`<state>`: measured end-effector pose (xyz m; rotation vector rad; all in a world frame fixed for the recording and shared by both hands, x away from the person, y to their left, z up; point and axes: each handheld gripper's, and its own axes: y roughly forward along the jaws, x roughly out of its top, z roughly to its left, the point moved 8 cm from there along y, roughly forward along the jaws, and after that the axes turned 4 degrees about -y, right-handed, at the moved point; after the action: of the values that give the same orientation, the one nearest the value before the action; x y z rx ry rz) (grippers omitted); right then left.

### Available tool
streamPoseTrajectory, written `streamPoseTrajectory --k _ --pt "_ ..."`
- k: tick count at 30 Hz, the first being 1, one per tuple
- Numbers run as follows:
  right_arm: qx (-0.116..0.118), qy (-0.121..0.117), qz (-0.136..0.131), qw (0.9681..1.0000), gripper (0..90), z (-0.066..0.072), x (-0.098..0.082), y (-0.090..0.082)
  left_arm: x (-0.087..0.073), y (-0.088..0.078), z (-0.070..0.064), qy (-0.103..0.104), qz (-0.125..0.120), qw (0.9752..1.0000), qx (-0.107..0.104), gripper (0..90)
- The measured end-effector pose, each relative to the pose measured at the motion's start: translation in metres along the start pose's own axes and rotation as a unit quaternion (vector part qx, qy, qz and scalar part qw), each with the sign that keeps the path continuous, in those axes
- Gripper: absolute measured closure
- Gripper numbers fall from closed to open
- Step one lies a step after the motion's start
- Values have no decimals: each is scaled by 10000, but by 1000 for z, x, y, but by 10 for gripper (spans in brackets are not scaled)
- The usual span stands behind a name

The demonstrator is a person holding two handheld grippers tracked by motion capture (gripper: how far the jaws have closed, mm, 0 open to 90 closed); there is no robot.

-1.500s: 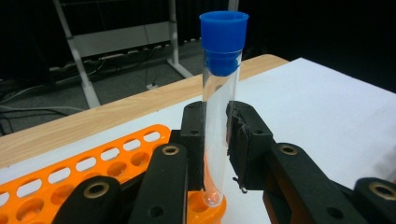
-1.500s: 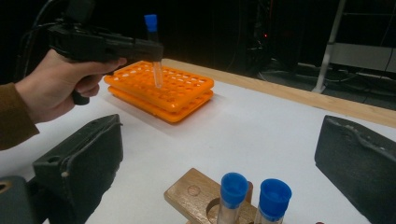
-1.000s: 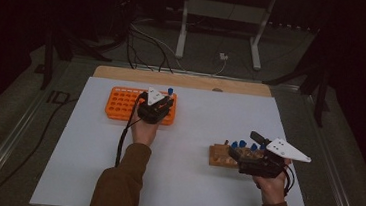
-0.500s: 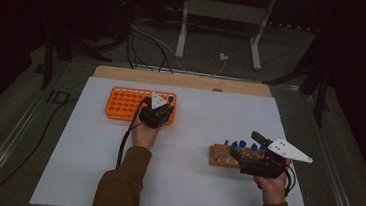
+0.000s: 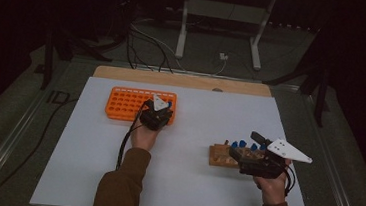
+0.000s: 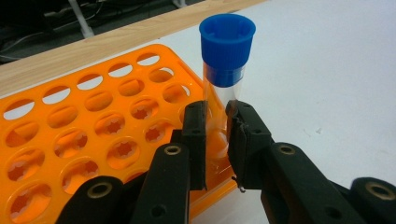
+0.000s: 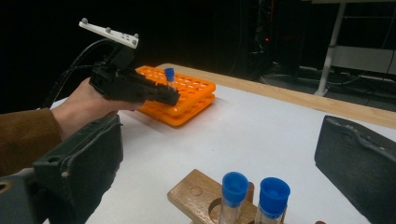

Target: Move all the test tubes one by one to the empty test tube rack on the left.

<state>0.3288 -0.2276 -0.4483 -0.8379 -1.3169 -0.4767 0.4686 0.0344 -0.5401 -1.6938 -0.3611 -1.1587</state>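
Left gripper point(image 6: 217, 140) now lower at orange rack point(image 6: 93, 135), clamped on blue-capped tube point(image 6: 224, 84), seemingly seating it; right gripper point(image 7: 219, 154) wide open.

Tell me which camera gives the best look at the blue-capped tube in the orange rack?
The left gripper view: the blue-capped tube stands close up at the orange rack corner, clamped by the left gripper. In the right gripper view it is small and distant; from the high view just a blue speck behind the gripper.
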Motion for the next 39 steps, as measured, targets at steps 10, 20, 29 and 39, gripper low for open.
streamPoseTrajectory --k 10,20,29,39 --pt "-5 6 19 10000 16 1 0 1 -1 -2 0 -71 -9 10000 -59 747" --pt "-33 -24 44 10000 17 0 -1 2 8 -17 -2 -360 -238 9986 -292 422" --pt "-115 -24 79 9999 17 -5 -1 1 14 -47 -4 -501 -499 9965 -445 161" --pt "-260 -1 109 9996 17 -13 1 -2 -1 -84 -3 -556 -671 9951 -461 13"
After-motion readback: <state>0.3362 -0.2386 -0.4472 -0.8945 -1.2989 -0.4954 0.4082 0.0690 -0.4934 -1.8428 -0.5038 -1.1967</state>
